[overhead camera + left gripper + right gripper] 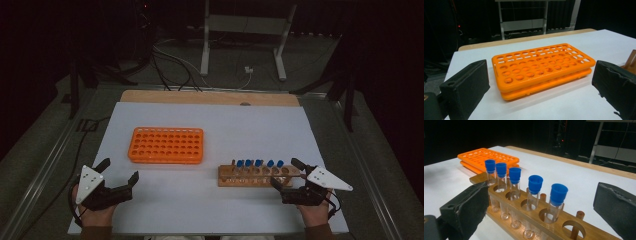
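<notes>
Both pairs of jaws stand wide apart with nothing between their pads. On the left gripper (118,173), the two black jaws spread toward the orange rack (166,145), which lies flat on the white table cover (210,125), well clear of the fingertips; in the left gripper view that rack (541,67) sits squarely between the two padded jaws but farther off, its rows of round holes all vacant, a lower tier showing beneath the top plate. The right gripper (286,174) rests at the near right of the table, its jaws open just beside the right end of the wooden rack (257,176), one fingertip close to the rack's near edge and the other beyond its end; whether either touches the wood I cannot tell. Five glass tubes with blue caps (258,163) stand upright in the wooden rack, in a row. From the right gripper view the tubes (533,195) stand in the large holes of the rack (564,225), and the hole nearest the right end is vacant. A hand holds each gripper from the near edge of the table, and a grey three-cornered plate (328,180) tops the right one.
</notes>
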The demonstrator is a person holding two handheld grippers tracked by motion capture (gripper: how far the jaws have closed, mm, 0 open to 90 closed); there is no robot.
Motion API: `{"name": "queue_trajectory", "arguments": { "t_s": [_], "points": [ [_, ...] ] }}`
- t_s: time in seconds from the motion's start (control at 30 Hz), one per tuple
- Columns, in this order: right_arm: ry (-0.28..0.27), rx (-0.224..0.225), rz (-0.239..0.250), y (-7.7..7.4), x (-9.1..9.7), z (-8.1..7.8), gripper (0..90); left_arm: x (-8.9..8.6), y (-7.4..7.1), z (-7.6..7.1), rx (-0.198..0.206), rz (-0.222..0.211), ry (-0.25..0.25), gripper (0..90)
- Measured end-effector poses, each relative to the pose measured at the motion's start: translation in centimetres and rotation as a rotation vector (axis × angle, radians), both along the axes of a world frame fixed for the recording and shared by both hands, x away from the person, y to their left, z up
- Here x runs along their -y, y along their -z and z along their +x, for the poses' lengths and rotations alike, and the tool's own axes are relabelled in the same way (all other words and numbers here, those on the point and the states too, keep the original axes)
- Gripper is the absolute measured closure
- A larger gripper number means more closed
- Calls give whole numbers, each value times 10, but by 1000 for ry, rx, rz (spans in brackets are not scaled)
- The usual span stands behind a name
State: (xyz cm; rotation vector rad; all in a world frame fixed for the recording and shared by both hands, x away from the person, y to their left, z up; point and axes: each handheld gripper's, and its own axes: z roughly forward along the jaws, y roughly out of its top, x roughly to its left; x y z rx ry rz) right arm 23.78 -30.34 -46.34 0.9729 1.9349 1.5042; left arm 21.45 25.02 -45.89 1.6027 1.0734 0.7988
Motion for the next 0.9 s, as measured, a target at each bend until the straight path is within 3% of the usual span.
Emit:
{"name": "queue_trajectory", "arguments": {
  "t_s": [0.23, 0.53, 0.9],
  "points": [
    [8, 8, 12, -2, 2, 1, 5, -1, -1, -1, 11, 9, -31, 19],
    [12, -11, 1, -6, 1, 3, 9, 1, 0, 0, 4, 12, -30, 20],
    [24, -112, -38, 0, 1, 16, 266, 4, 3, 3, -8, 20, -22, 20]
  ]
}}
